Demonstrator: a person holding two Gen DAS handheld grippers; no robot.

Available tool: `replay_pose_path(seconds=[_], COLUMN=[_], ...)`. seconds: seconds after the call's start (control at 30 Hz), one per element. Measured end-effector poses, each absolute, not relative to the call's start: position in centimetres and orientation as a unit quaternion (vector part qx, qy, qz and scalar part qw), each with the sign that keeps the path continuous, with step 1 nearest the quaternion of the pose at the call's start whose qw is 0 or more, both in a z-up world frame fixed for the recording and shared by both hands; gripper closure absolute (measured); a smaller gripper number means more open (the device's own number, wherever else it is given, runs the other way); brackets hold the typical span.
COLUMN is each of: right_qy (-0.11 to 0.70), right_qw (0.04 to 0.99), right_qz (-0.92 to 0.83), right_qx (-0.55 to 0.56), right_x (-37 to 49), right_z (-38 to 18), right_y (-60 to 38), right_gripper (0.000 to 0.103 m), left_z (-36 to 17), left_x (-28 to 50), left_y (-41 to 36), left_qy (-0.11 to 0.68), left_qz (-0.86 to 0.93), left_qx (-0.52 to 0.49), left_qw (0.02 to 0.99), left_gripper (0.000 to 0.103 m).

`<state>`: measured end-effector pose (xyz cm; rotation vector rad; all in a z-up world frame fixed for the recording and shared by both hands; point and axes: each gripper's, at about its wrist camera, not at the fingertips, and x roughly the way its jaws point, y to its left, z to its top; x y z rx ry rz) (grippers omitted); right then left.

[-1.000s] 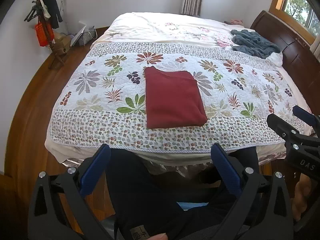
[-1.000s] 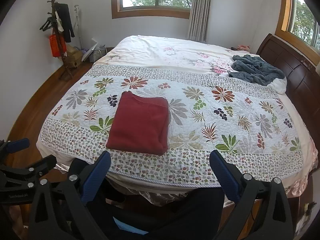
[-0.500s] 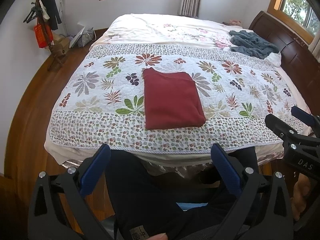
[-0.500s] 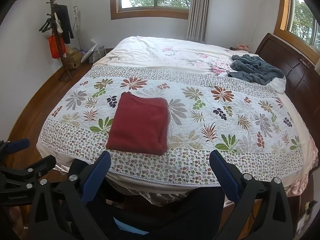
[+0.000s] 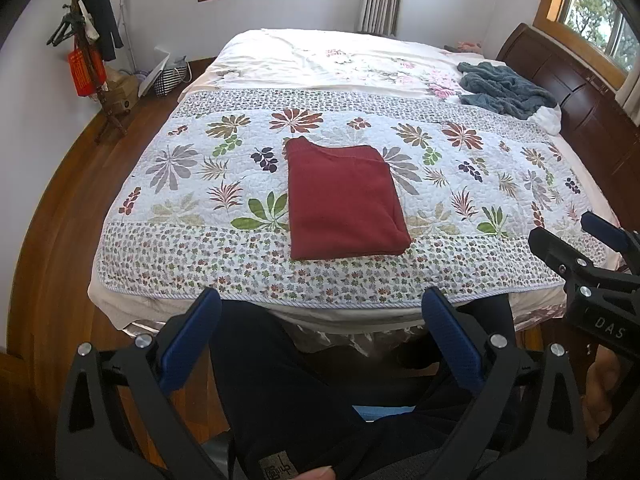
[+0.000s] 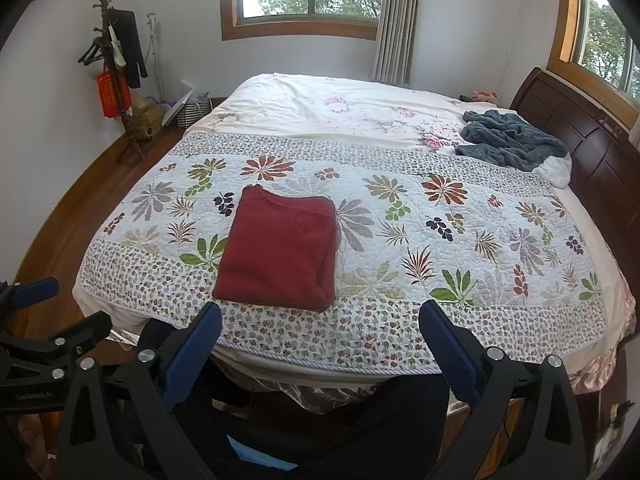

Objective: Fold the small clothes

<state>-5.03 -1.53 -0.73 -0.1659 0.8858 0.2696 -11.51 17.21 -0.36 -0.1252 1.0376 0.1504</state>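
A dark red garment [image 5: 344,200] [image 6: 280,246] lies folded into a neat rectangle on the floral quilt [image 5: 192,184] [image 6: 460,240], near the bed's front edge. My left gripper [image 5: 320,320] is open and empty, held back from the bed over the person's dark trousers. My right gripper [image 6: 320,328] is open too, with nothing between its blue pads, just short of the quilt's edge. Each gripper also shows at the side of the other's view: the right gripper [image 5: 576,240] and the left gripper [image 6: 48,304].
A grey-blue blanket [image 5: 504,88] [image 6: 508,140] lies crumpled at the far right by the dark wooden headboard [image 6: 580,128]. A coat stand [image 5: 86,48] with hangers and a red bag stands in the left corner on the wooden floor. A bare foot [image 5: 600,392] shows lower right.
Both grippers have tilted up and drawn back slightly, so the bed sits a little lower in the views. The red garment has not moved.
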Motion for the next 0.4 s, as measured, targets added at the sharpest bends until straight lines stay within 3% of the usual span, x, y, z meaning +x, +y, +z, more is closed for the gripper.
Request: replay_pose_path(seconds=[0.4], right_qy=[0.432], right_qw=[0.889], right_qz=[0.133], right_qx=[-0.074], right_x=[-5.5], right_z=[-0.9], right_y=[-0.5], right_gripper=[0.004], left_z=[-0.3], left_x=[-11.6], left_y=[17.1], left_qy=[0.494], left_qz=[0.073], left_qx=[-0.059], left_qw=[0.864], left_gripper=[0.003])
